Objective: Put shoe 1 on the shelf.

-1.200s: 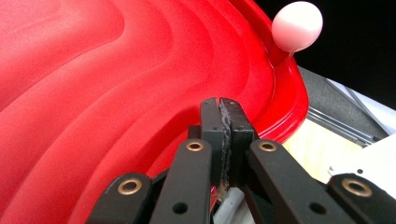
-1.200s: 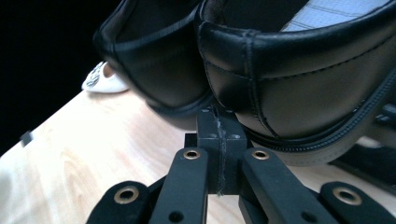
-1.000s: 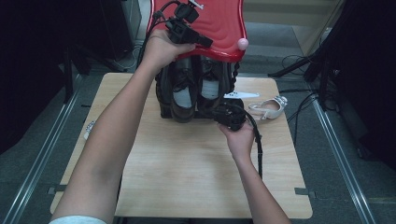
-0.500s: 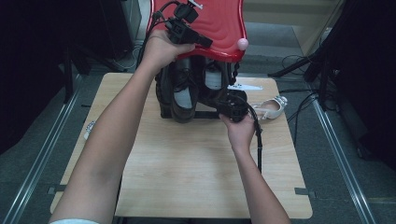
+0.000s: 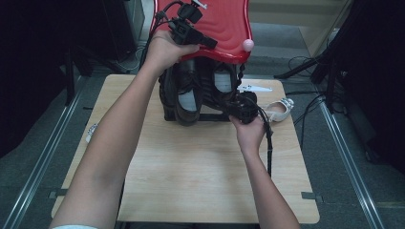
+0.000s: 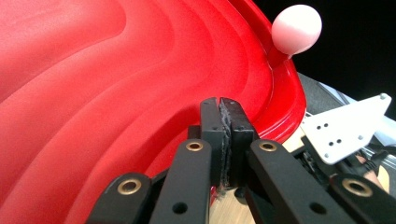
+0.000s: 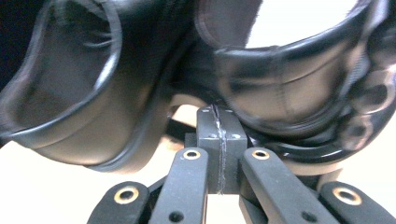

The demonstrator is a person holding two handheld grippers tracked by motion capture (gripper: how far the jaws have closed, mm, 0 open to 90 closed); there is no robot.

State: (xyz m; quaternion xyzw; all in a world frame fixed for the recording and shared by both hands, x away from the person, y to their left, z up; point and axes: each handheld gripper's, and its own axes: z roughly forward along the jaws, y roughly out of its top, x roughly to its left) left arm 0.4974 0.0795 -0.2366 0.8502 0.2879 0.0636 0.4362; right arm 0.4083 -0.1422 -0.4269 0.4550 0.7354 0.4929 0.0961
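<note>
wooden table (image 5: 191, 181) w/ a black shoe rack (image 5: 210, 116) at the far edge, red ridged lid (image 5: 224, 24) on top, two black shoes (image 5: 188, 93) toe-down under it. left gripper (image 5: 191, 29) up on the lid's near rim, jaws pressed together, nothing betw them. right gripper (image 7: 218, 140) low, just beside the right shoe's heel, jaws closed & empty. white shoe (image 5: 279, 109) right of rack.

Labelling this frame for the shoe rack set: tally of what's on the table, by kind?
Black shoes: 2
White shoe: 1
Red lid: 1
Black rack: 1
Total: 5
The left gripper is shut at the red lid's edge; the right gripper is shut, by the black shoes.
</note>
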